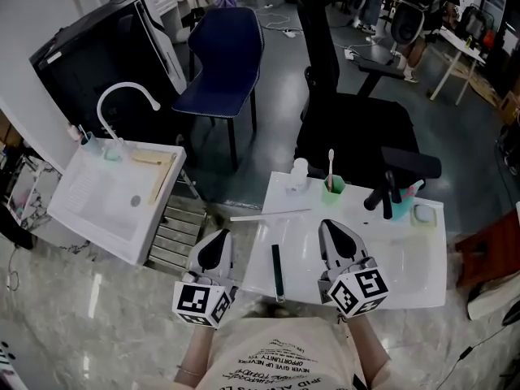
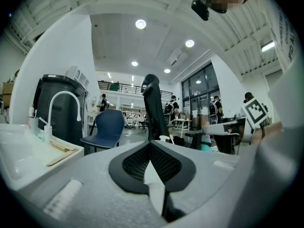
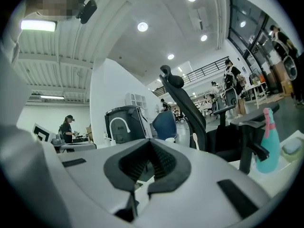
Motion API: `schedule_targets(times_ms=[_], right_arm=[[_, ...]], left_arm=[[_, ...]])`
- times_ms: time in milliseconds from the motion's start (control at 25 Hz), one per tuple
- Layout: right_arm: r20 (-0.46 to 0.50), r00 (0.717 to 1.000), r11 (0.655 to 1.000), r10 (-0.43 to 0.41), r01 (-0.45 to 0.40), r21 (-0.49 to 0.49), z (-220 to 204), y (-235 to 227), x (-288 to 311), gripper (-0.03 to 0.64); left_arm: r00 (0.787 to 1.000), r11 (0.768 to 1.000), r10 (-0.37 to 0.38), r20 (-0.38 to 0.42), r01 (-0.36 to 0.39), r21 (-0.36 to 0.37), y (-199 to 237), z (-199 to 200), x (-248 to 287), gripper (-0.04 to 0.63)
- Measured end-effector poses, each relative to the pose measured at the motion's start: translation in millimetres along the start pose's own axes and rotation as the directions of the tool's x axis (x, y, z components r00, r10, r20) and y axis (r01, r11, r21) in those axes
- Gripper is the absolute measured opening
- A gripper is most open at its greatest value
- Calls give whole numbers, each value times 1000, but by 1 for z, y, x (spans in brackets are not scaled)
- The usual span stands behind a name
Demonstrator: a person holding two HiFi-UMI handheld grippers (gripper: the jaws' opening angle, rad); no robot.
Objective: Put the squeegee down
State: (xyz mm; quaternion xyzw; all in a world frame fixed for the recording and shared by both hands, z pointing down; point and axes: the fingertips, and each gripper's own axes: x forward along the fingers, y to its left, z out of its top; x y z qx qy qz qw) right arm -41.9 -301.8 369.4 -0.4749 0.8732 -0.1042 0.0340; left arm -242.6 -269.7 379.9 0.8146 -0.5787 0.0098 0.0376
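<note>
A dark, slim squeegee (image 1: 277,271) lies flat on the white basin table (image 1: 406,270), its length running toward me. It rests between my two grippers and touches neither. My left gripper (image 1: 216,239) hovers at the table's left edge, jaws shut and empty. To the right of the squeegee, my right gripper (image 1: 332,227) is held over the white surface, also shut with nothing in it. In the left gripper view the jaw tips (image 2: 150,143) meet. In the right gripper view the right gripper (image 3: 151,142) is closed too. Both point level, out across the room.
A thin pale bar (image 1: 270,214) lies across the table beyond the squeegee. At the back stand a white bottle (image 1: 299,174), a green cup with a toothbrush (image 1: 333,184), a teal bottle (image 1: 388,207) and a sponge (image 1: 424,214). A second white sink with a tap (image 1: 122,193) stands left; a black office chair (image 1: 349,128) stands behind.
</note>
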Motion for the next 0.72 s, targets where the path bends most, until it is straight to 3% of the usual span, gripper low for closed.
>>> schedule_targets(times_ms=[720], right_arm=[[1, 999, 999, -35, 35, -20, -7, -13, -6, 3]], left_arm=[[999, 999, 29, -24, -28, 36, 8, -5, -1, 23]])
